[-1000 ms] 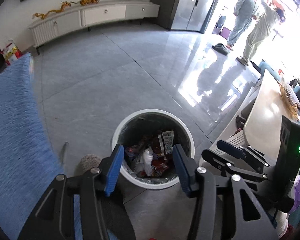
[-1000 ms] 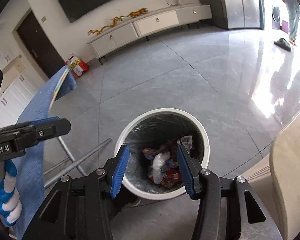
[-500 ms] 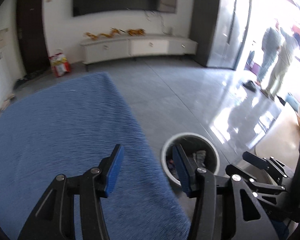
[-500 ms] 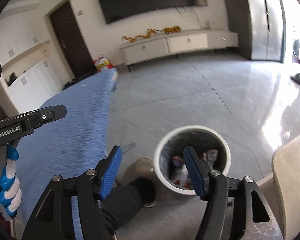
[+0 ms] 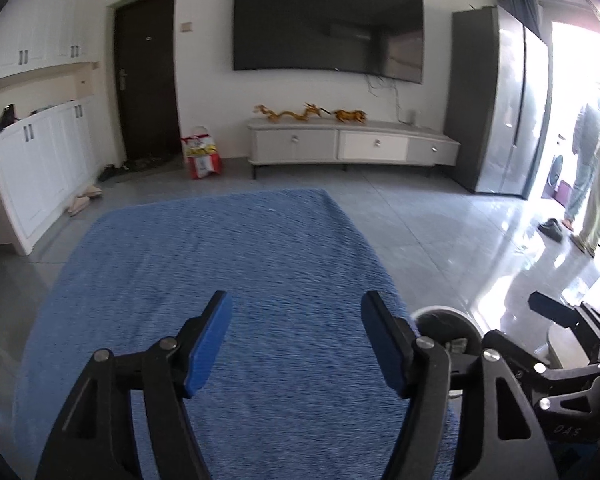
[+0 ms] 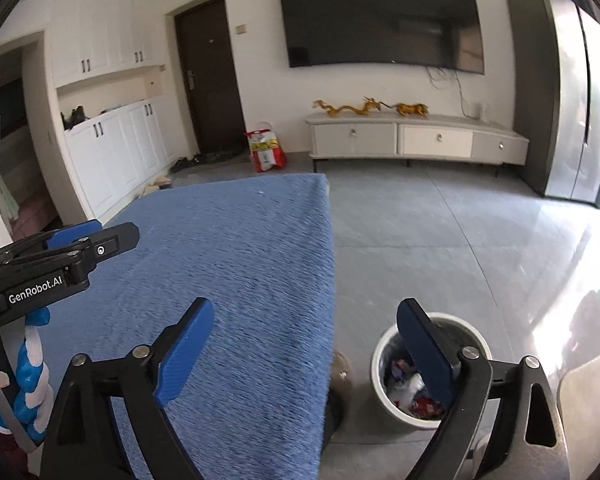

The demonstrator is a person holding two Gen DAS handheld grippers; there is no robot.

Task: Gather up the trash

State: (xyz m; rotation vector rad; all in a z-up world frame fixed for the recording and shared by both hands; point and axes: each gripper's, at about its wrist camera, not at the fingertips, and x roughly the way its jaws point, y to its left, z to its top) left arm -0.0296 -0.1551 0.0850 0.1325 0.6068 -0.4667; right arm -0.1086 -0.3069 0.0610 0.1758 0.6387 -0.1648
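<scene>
One white round trash bin [image 6: 384,364] holds crumpled colourful wrappers [image 6: 414,396].

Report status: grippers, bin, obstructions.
Left gripper and right gripper opening, both empty. White round trash bin holds wrappers. Blue fuzzy tabletop bare.

Home living room: big wall television [image 5: 328,28] hanging over a low media cabinet [image 5: 352,146] with gold dragon figurines [image 5: 292,113], white built-in cupboards [image 6: 108,148] beside a dark entry door [image 5: 148,80], shoes [image 5: 85,199] lying on grey tile floor [image 6: 440,232].
</scene>
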